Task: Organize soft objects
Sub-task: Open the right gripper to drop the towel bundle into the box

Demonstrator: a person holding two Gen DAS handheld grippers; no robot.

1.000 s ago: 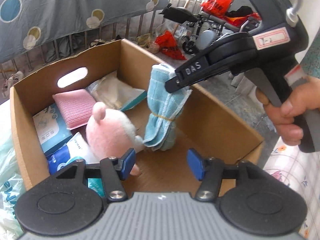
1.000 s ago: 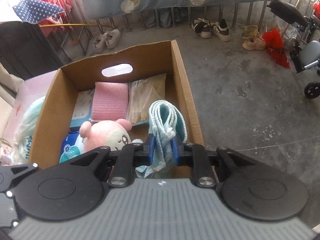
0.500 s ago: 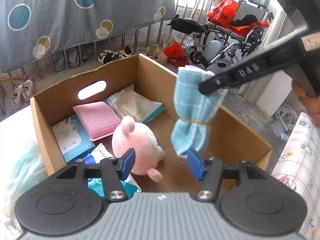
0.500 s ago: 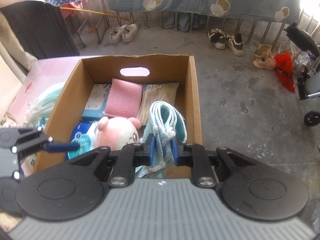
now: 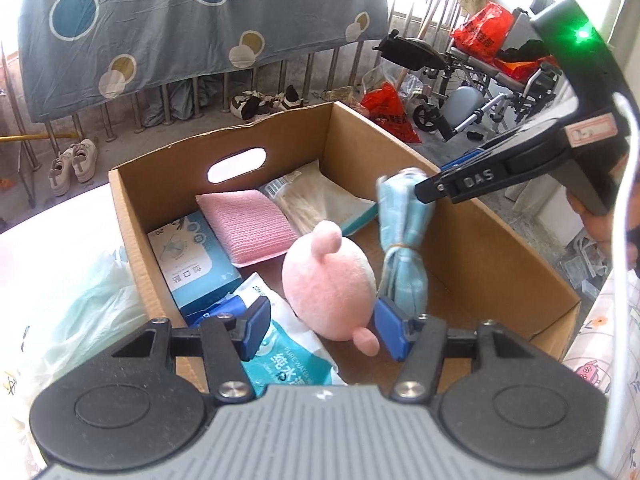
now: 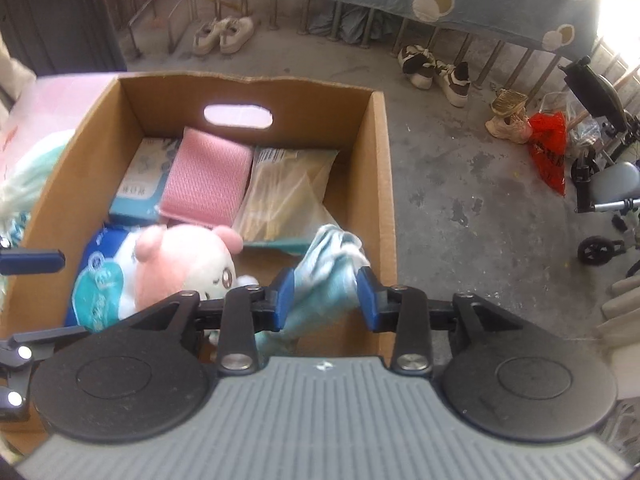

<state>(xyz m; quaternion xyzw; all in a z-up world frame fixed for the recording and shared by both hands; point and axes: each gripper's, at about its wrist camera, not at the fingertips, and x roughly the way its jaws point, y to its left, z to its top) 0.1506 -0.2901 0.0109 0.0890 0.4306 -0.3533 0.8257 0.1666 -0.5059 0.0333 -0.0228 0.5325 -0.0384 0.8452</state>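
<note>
Right gripper [image 6: 325, 294] over the right side of the open brown cardboard box [image 5: 472, 216], jaws just parted, pads no longer pressing the rolled light-blue checked cloth bound with a rubber band [image 5: 404, 240]; cloth between them, tilted, lower end down near the box floor beside the pink plush toy [image 5: 328, 280]. Left gripper [image 5: 322, 330] hovering at the near box wall, jaws half apart, holding nothing. Risks, as judgement: cloth toppling against the right wall and ending up draped on the rim rather than lying flat, because released upright on a narrow end; a fold snagging on a blue pad [image 6: 285, 294] during withdrawal and being lifted out again; plush toy nudged onto the flat pink knitted pad [image 5: 246, 224] if the cloth falls leftward. Elsewhere in the box: a light-blue packet of masks [image 5: 192, 256], a clear bag of pale sticks [image 6: 280, 196], a blue-and-white wet-wipe pack [image 5: 288, 356]. Box resting on a pale patterned surface, a crumpled mint plastic bag [image 5: 92, 300] just beside it. Beyond: bare grey concrete floor [image 6: 460, 184], pairs of shoes, a railing draped with a blue spotted sheet [image 5: 192, 16], a wheelchair [image 5: 492, 80] and red bags.
</note>
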